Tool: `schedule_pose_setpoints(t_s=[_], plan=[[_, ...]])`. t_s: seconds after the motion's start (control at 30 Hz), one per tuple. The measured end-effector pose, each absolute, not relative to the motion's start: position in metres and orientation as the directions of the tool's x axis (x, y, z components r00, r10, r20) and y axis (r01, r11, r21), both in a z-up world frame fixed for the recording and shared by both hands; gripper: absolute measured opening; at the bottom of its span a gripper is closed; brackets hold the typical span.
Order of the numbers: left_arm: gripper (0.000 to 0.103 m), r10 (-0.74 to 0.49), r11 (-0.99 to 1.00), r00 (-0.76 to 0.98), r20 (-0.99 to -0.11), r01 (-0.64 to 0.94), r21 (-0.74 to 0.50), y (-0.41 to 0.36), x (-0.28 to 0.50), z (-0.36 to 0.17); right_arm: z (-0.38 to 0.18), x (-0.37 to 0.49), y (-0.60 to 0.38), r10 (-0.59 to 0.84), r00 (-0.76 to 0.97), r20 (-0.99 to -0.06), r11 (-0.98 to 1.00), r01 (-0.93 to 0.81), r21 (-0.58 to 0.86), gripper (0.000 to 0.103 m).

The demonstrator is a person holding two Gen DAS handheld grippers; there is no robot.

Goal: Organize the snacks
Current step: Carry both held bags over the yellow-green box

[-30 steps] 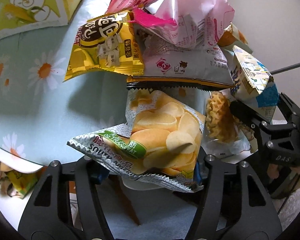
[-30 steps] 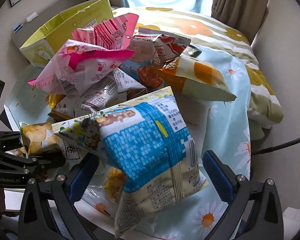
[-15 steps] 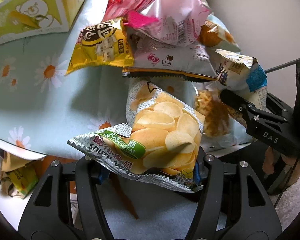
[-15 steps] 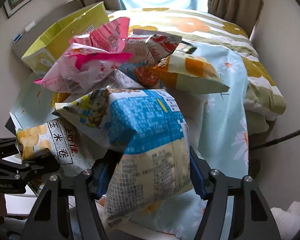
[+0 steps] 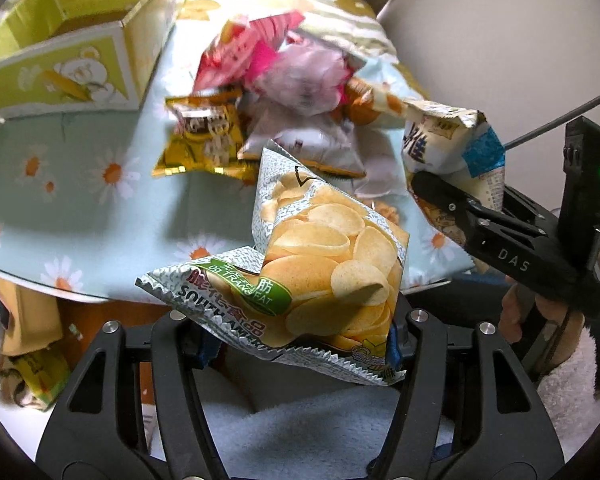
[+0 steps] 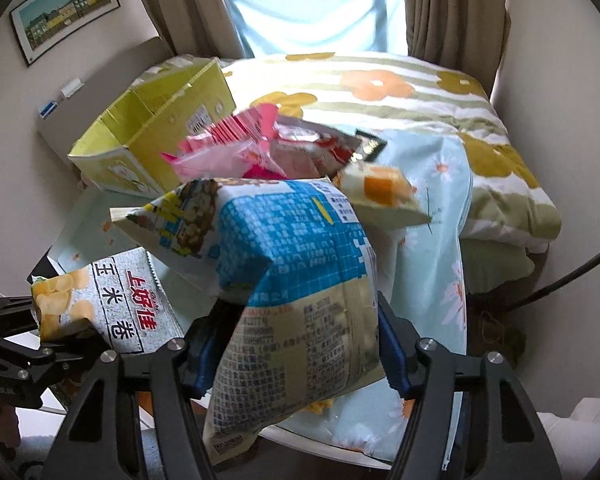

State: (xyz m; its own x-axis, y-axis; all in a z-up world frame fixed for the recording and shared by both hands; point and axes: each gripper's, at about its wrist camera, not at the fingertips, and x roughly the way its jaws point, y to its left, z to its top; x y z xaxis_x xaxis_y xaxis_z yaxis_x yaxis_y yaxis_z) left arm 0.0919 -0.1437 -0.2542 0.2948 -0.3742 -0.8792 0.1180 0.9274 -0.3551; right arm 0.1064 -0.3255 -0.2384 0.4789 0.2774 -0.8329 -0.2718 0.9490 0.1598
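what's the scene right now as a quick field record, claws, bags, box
left claw: shut on potato chip bag, lifted off the pile
right claw: shut on blue and cream snack bag, lifted
snack pile: pink, yellow, orange bags heaped on daisy cloth
yellow box: open, beside pile, contents not visible

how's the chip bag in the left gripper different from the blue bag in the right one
The chip bag shows its front, grey-white with pictured potato chips; the blue bag shows its back, a blue grid of small print over beige. The chip bag is creased; the blue bag is puffy. Both are held off the table, one by the left gripper, one by the right gripper.
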Motion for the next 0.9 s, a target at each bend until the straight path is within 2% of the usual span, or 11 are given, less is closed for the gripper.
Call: schedule_pose_setpoints(t_s=[0.5, 0.9], plan=[[0.057, -0.346, 0.926, 0.520, -0.781, 0.057, -0.373, -0.076, 0.103, -0.193, -0.182, 0.137, -0.287, 0.286, 0.582, -0.761, 0.941, -0.321, 0.107, 0.061], [0.057, -0.342, 0.923, 0.603, -0.721, 0.072, -0.377, 0.039, 0.207, -0.152, -0.140, 0.214, -0.191, 0.273, 0.638, -0.720, 0.944, -0.322, 0.072, 0.061]])
